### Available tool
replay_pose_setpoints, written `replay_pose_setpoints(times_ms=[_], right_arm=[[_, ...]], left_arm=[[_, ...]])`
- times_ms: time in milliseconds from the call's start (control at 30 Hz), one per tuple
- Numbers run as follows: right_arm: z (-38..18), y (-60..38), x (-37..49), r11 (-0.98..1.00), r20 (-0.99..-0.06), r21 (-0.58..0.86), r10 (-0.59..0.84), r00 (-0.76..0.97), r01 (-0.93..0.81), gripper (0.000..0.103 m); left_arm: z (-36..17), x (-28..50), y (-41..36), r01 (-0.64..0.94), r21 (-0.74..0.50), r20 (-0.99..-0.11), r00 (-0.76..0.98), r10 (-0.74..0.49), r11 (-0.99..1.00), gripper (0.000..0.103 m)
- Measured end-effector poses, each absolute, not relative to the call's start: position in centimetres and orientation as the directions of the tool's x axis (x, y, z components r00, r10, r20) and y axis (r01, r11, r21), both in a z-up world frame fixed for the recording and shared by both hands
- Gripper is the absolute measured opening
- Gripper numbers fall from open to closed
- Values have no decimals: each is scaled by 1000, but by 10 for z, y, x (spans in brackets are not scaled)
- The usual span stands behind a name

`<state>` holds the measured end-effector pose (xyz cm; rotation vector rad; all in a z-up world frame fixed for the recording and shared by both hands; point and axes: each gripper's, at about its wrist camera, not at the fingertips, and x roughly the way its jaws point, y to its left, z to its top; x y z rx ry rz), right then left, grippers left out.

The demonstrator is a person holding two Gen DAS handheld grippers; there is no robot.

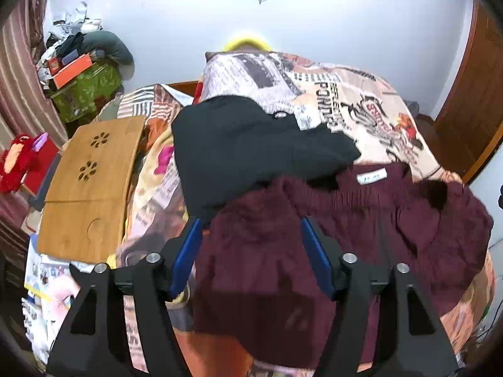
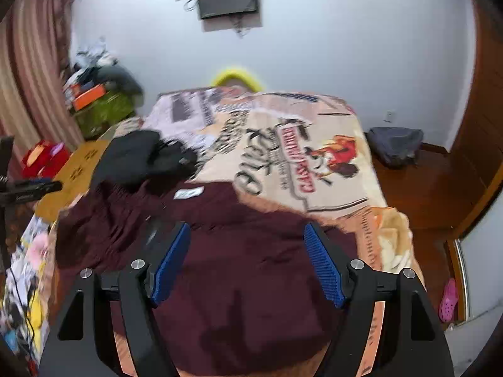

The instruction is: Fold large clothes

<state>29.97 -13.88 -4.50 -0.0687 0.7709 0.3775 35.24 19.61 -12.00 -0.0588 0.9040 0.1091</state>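
A large maroon garment (image 1: 361, 220) with a white label lies rumpled on the bed's near end; it also shows in the right wrist view (image 2: 239, 251). A black garment (image 1: 251, 147) lies behind it to the left, partly overlapping it, and shows in the right wrist view (image 2: 141, 157). My left gripper (image 1: 251, 223) is open, its blue pads (image 1: 188, 251) spread above the maroon cloth's left part. My right gripper (image 2: 246, 229) is open above the maroon cloth's middle. Neither holds anything.
A printed blanket (image 2: 314, 157) covers the bed. A bamboo lap tray (image 1: 91, 182) lies at the bed's left edge, with a red plush toy (image 1: 19, 160) and piled boxes (image 1: 81, 78) beyond. A dark bag (image 2: 396, 144) sits on the wooden floor at right.
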Motion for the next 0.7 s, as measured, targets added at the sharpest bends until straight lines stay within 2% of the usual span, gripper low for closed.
replay_pose_setpoints(times_ms=[233,400,567,700], right_arm=[[-87,-99,275,892,-761,42,320,564,-450,74],[-110,-85,259,877,-792,35,317,522,-479,74],[-131,-75,253,869,-813,35,312,492,-494,74],[-153,-69,256,870,-846,-5,259,466,-492,74]], left_arm=[[-162,309,183,-113,12,-837,542,72,994,69],[-181,275,184,-154,4,-837,540,87,988,69],[-197,244,208,-319,-122,-815,573,89,940,71],[-221,242,230,-389,-342,-816,574,-65,855,71]])
